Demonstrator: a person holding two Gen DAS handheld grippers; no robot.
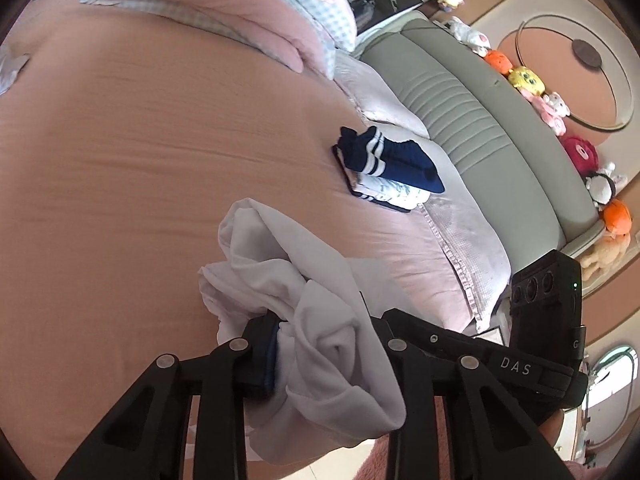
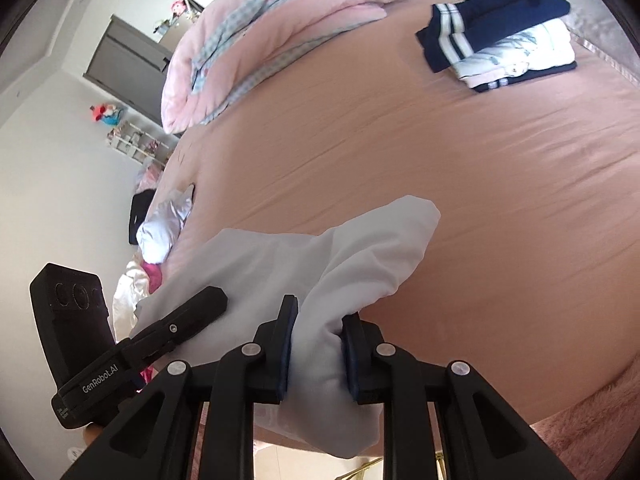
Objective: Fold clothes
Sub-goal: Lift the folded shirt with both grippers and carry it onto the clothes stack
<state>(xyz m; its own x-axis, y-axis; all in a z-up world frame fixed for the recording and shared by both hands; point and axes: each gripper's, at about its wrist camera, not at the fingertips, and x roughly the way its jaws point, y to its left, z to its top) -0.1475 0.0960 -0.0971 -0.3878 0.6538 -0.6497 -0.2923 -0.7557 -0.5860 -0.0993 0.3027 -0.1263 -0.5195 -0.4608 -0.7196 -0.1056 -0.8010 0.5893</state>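
Above the near edge of the bed [image 2: 460, 184], a white garment [image 2: 360, 256] hangs bunched between the two grippers. On the left gripper [image 1: 316, 332] the jaws stand clamped on a thick wad of the cloth, one blue pad showing at the left of the wad and the other buried under fabric. On the right gripper [image 2: 318, 344] the jaws likewise stand closed on a gathered fold, both blue pads pressing into it. Risk, as a judgement: each hold takes several layers at once, not a single edge, so the garment may not open flat when spread; a trapped inner layer could leave a twisted or lopsided fold. A second risk is slippage, since the cloth looks smooth and the loose lobes sag below both grippers; a quick pull apart could draw it out of one grip and drop it off the near edge of the bed. As to appearance, the garment is plain white, soft and thin, heavily crumpled, with no collar, sleeve or hem that can be identified for certain. At the far right of the bed, against the grey pillow [image 1: 460, 236], lies a stack of folded clothes [image 2: 504, 36] topped by a navy piece with white stripes. A pink quilt [image 2: 256, 40] lies heaped at the far left.
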